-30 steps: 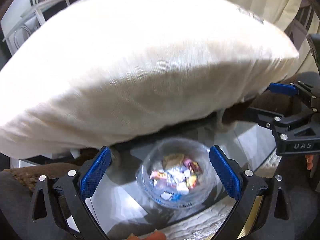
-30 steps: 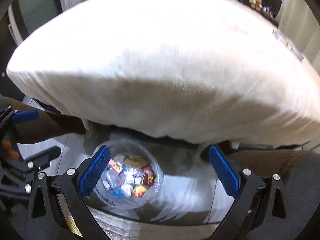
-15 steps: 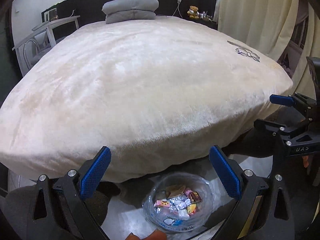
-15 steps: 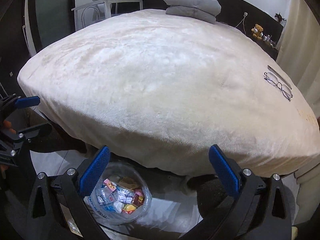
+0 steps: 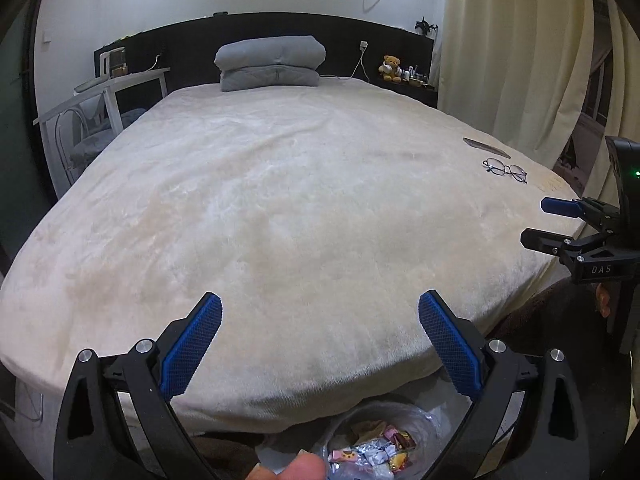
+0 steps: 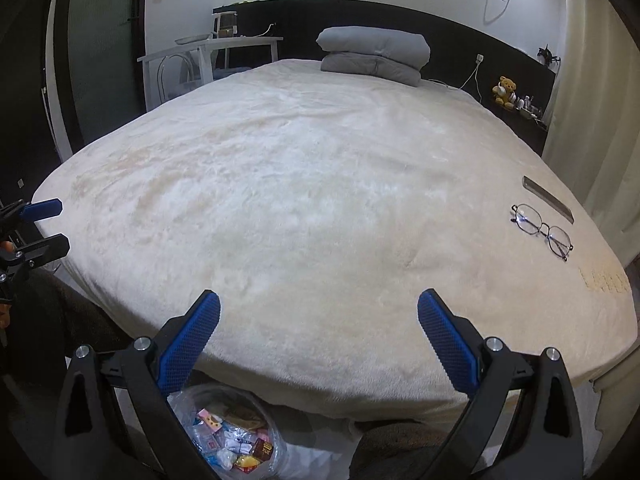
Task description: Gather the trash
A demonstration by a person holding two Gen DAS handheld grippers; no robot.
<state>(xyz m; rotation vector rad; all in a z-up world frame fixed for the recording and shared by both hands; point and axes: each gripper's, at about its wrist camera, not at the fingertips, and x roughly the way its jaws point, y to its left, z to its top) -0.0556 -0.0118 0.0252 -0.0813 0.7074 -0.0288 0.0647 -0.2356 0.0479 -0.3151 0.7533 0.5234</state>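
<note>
A clear plastic-lined bin (image 5: 380, 446) full of colourful wrappers sits on the floor at the foot of the bed; it also shows in the right wrist view (image 6: 234, 438). My left gripper (image 5: 318, 312) is open and empty, raised over the bed's near edge above the bin. My right gripper (image 6: 319, 310) is open and empty, also over the bed's near edge, with the bin below its left finger. The right gripper also shows at the right edge of the left wrist view (image 5: 576, 224). The left gripper shows at the left edge of the right wrist view (image 6: 32, 228). No loose trash shows on the bed.
A large cream blanket covers the bed (image 5: 300, 200). Glasses (image 6: 542, 232) and a flat dark strip (image 6: 548, 199) lie near its right edge. Folded grey bedding (image 5: 270, 62) sits at the headboard. A white table (image 6: 208, 54) stands left, curtains (image 5: 516, 60) right.
Both grippers have risen and tilted up from looking down at the bin to looking across the bed. The bin has slid to the bottom of both views. Both stay open.
</note>
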